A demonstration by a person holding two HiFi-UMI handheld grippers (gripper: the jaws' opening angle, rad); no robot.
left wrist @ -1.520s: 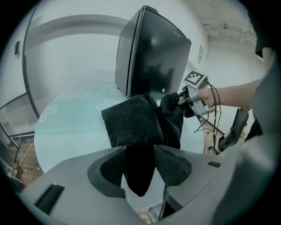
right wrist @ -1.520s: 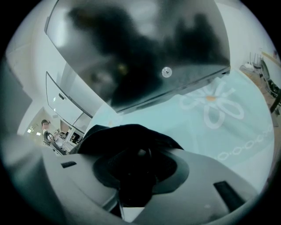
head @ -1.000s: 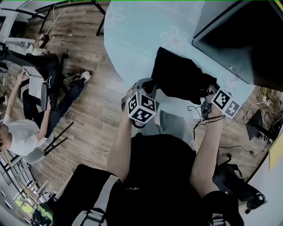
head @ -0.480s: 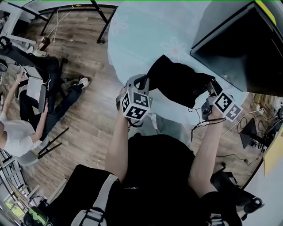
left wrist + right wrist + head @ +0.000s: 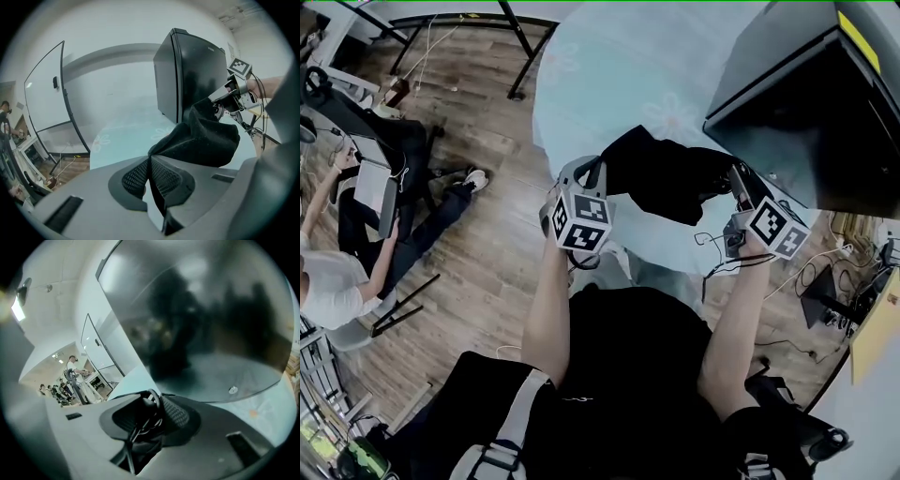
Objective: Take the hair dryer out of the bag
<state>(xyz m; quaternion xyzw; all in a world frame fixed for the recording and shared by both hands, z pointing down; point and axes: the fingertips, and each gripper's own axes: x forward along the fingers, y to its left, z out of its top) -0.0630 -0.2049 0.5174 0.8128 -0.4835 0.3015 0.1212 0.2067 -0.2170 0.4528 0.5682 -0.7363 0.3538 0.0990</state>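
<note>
Bag [image 5: 670, 173] hangs above tabletop [image 5: 609, 75], left hand-held gripper [image 5: 602, 172] pinching one corner tight, right hand-held gripper [image 5: 733, 187] clamped half-wide on the other; next, open its mouth

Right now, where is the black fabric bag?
In the head view, the black fabric bag is mid-frame, held above the pale blue round table between the left gripper and the right gripper, near the black cabinet at right.

Bright even light, fisheye warp, vignetted corners
</note>
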